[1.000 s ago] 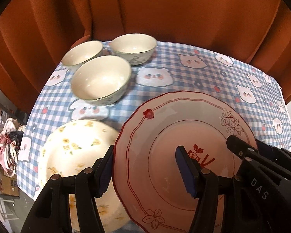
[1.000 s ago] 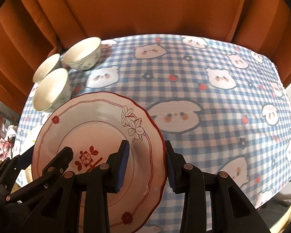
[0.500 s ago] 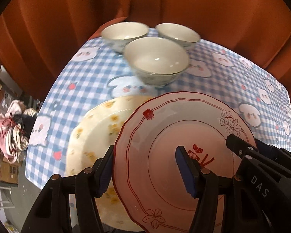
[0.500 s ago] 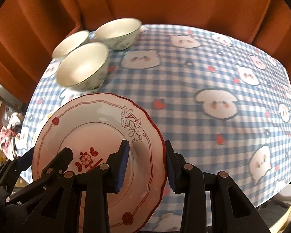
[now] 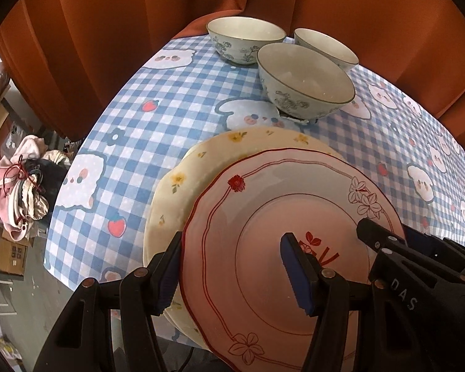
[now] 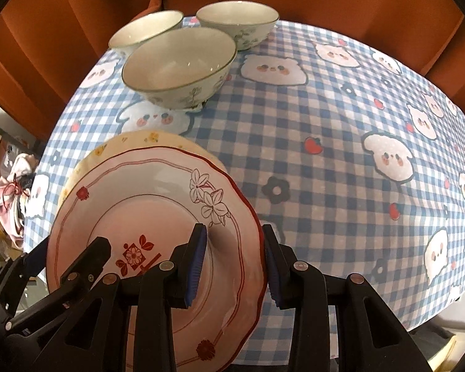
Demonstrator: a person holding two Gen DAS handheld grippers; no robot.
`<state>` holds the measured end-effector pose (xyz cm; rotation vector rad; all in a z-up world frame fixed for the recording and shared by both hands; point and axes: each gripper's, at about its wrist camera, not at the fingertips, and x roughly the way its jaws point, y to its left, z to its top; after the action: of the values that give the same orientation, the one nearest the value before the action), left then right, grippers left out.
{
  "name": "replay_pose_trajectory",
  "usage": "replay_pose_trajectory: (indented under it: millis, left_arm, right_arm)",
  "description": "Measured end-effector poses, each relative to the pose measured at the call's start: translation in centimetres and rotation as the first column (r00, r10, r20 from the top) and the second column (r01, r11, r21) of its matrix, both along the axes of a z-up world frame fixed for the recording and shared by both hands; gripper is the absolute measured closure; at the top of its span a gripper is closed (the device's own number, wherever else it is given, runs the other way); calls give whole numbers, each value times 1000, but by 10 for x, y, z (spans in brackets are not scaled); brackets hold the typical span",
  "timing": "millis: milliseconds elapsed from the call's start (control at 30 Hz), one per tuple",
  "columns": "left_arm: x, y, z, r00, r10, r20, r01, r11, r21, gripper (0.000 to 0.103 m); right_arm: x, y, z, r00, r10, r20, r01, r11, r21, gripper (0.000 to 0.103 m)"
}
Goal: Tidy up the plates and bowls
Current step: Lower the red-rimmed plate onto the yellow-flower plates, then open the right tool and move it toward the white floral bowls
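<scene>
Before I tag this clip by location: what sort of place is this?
Probably a home dining spot. A table under a checked bear-print tablecloth carries three bowls and a floral plate, with rust-orange curtains behind and a heap of clothes on the floor.

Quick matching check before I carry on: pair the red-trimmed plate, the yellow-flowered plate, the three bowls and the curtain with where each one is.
1 red-trimmed plate
2 yellow-flowered plate
3 bowls
4 curtain

a on the cloth, partly under another plate
b grouped at the table's far end
c gripped at opposite edges by both grippers
d hanging behind the table

Pairs: 1-c, 2-a, 3-b, 4-d
</scene>
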<state>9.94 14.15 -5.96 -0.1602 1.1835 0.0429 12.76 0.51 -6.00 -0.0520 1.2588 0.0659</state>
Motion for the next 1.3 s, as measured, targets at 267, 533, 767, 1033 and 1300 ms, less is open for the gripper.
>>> replay_pose_trajectory:
  millis: [267,533,767,1033,1300]
  left_arm:
    - [-1,-1,-4,1000,-5,7,5,1000,26,42]
    - [-1,-3,-5,1000,-10,13,10,999,32,42]
    - [2,-3,-3,1000,-3,15,3,999,47,42]
    - [9,-1,-7,1000,-5,27,2,992,128,42]
    - [12,0,-11,999,-9,50,-1,980,197,41]
  right_arm:
    - [-1,5,-7,1000,-2,5,2,1000,-18,63]
    - [-6,-4,6,999,12,29,-12,1000,13,69]
    - [-6,-7,7,999,26,21,-27,1000,14,79]
    - [3,1,0,1000,21,19,-21,1000,23,79]
    - [7,16,-2,997,51,61,-50,999,-20,78]
